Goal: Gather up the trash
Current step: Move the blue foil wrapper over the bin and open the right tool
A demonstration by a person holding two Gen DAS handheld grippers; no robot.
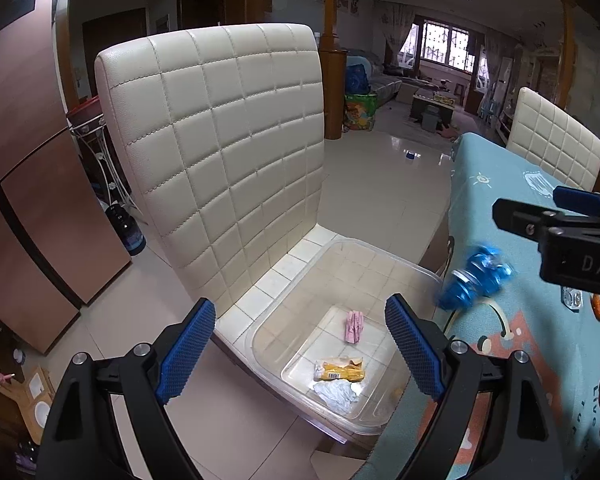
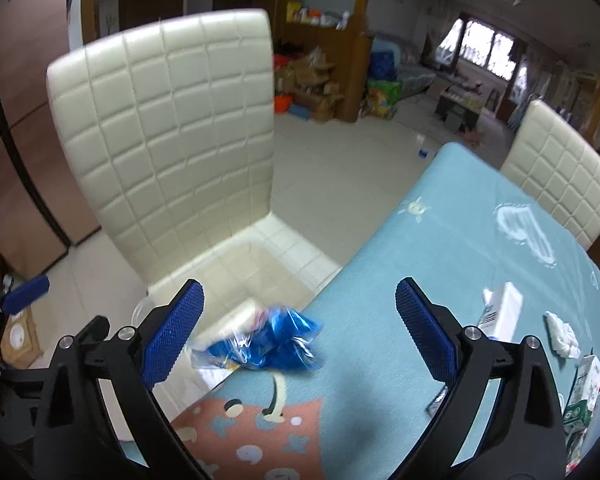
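A clear plastic bin (image 1: 380, 250) stands on the seat of a cream quilted chair (image 1: 220, 140). In it lie a pink scrap (image 1: 354, 326), a yellow wrapper (image 1: 340, 370) and a white tissue (image 1: 336, 394). My left gripper (image 1: 300, 308) hangs open over the bin with nothing between its blue pads. A crumpled blue wrapper (image 1: 474, 280) (image 2: 272, 340) shows blurred at the table edge beside the bin, below my right gripper (image 2: 300, 286) (image 1: 540, 208). That gripper is open and its pads stand clear of the wrapper.
The table wears a light-blue cartoon cloth (image 2: 460, 240). On its right side lie a white carton (image 2: 500, 312), a crumpled tissue (image 2: 562, 334) and a green-and-white carton (image 2: 584, 392). A second cream chair (image 2: 560, 184) stands at the far side. Wooden cabinets line the left.
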